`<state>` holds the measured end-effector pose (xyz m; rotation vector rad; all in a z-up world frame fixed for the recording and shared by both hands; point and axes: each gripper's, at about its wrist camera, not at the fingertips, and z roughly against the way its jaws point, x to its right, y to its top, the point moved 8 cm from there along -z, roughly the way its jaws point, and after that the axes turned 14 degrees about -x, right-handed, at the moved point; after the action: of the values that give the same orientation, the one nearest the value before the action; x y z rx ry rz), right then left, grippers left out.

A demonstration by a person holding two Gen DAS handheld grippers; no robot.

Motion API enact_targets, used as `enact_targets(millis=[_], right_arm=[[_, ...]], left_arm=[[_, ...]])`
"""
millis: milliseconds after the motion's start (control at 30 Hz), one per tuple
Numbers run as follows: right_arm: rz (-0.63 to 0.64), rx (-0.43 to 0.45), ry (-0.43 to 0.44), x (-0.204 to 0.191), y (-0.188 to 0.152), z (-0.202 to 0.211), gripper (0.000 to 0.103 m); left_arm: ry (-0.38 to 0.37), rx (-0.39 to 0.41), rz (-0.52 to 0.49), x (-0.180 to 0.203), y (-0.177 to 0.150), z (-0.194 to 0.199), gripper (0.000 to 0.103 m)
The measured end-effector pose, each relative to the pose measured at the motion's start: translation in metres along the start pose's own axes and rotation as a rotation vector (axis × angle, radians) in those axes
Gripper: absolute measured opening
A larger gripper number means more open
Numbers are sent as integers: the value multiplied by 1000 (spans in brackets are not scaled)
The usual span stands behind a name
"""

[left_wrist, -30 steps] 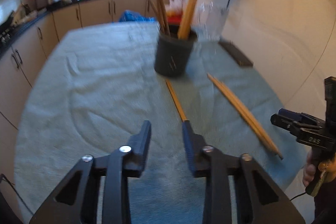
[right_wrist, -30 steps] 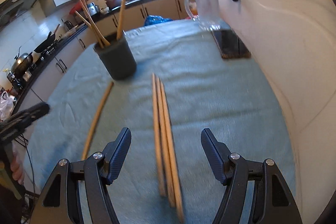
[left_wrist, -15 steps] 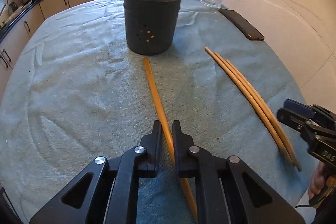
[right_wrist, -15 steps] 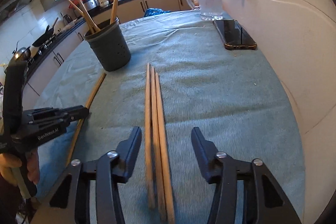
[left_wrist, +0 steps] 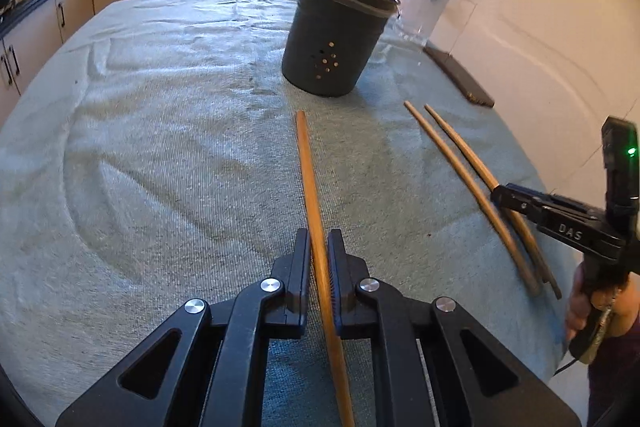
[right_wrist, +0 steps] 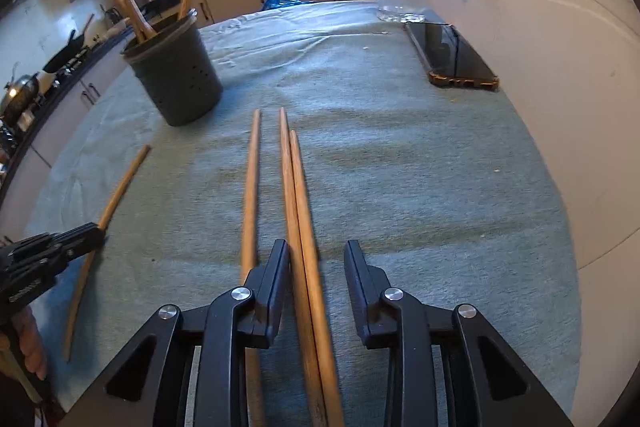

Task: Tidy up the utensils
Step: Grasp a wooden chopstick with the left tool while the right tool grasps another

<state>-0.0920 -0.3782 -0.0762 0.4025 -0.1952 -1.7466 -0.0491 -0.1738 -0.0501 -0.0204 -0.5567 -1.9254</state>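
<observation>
Left gripper (left_wrist: 319,259) now clenched on the single chopstick (left_wrist: 308,167) mid-tabletop, near the holder (left_wrist: 334,47). Right gripper (right_wrist: 316,267) narrowed yet unclosed around a pair (right_wrist: 298,211) (third left outside). Lifting toward holder looks next.

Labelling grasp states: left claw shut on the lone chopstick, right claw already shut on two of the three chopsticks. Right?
Half right. The left claw is shut on the lone chopstick. The right claw is open: in the right wrist view two chopsticks lie between its fingers with a clear gap on the right; the third chopstick lies outside.
</observation>
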Motion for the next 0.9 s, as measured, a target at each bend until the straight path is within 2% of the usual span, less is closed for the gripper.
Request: enact_targets(millis=[133,233,333,500,633,667,700,733,900], right_arm=[[-85,9,-32,20,-1,5,32],[-59,51,11,10,0,19,32],[4,54,47,-12,5,23,32],[93,-28,12,-46,25,-2,32],[67,-84,-3,-48,33,-25,32],[60,-88,5,-48,31,-26,25],[60,-86,6,-48,29,-25,13],[60,-93,16,-48,26,-24,9],[42,-111,29,-43,-2,-14,8]], left_arm=[[-28,25,4,1,1,0,10],[-42,28,11,1,3,0,10],[-70,29,28,-1,2,1,10],[-95,30,41,-3,3,0,10],[-26,28,11,0,2,0,10],[5,26,0,2,2,0,10],[21,22,-3,3,2,-1,9],[40,10,0,4,2,-1,9],[8,-77,68,5,-9,3,7]])
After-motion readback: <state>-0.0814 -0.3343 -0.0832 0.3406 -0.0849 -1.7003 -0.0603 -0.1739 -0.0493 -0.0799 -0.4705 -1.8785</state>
